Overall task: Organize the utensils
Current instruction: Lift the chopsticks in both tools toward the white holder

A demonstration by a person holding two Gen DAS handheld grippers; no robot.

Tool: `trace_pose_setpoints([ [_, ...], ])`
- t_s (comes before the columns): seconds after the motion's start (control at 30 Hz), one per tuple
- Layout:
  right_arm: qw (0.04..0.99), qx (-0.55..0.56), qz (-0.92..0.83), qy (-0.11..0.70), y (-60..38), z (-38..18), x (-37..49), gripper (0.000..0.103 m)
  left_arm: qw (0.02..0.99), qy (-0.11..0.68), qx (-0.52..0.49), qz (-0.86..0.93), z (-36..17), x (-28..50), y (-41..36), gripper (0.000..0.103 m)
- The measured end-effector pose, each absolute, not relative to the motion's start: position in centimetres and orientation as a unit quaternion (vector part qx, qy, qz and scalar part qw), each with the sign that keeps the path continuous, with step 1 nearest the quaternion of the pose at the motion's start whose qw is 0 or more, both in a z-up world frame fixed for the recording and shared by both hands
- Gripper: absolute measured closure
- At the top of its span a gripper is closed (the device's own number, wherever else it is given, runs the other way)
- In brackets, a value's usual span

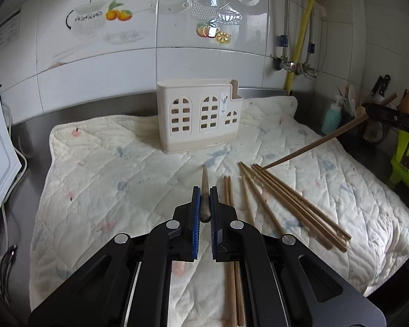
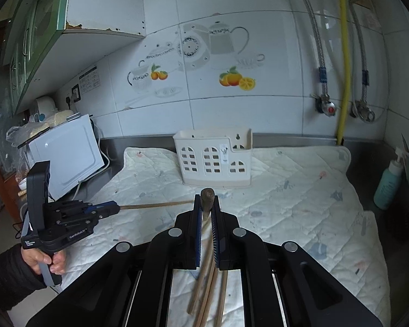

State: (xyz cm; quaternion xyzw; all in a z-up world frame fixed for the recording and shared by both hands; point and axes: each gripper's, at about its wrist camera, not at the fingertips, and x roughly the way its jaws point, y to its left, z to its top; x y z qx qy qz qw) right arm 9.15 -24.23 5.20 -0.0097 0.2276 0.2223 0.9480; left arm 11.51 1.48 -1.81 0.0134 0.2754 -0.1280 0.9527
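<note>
A cream utensil holder (image 1: pixel 199 117) with arched window cut-outs stands at the back of the quilted mat; it also shows in the right wrist view (image 2: pixel 214 160). My left gripper (image 1: pixel 204 193) is shut on one wooden chopstick (image 1: pixel 205 182) that points toward the holder. My right gripper (image 2: pixel 207 201) is shut on another chopstick (image 2: pixel 207 194), held tilted above the mat; in the left wrist view that chopstick (image 1: pixel 313 144) slants down from the right. Several loose chopsticks (image 1: pixel 291 201) lie on the mat to the right of my left gripper.
The quilted mat (image 1: pixel 109 179) covers a steel counter. A white microwave (image 2: pixel 65 155) stands at the left. A teal bottle (image 2: pixel 387 185) and a green rack (image 1: pixel 406 158) stand at the right. Pipes and a yellow hose (image 2: pixel 343 81) run down the tiled wall.
</note>
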Motion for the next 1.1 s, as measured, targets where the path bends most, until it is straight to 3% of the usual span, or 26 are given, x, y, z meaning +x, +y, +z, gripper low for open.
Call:
trace_pose_setpoints([
  [0.63, 0.954, -0.091, 0.191, 0.214, -21.6, 16.7, 22.0, 0.097, 0.962, 0.239, 0.023, -0.127, 8.4, 19.9, 0.9, 0.098],
  [1.1, 0.928, -0.096, 0.168, 0.317, -20.1, 11.4, 32.6, 0.097, 0.987, 0.112, 0.046, -0.108, 18.8, 23.1, -0.7, 0.098],
])
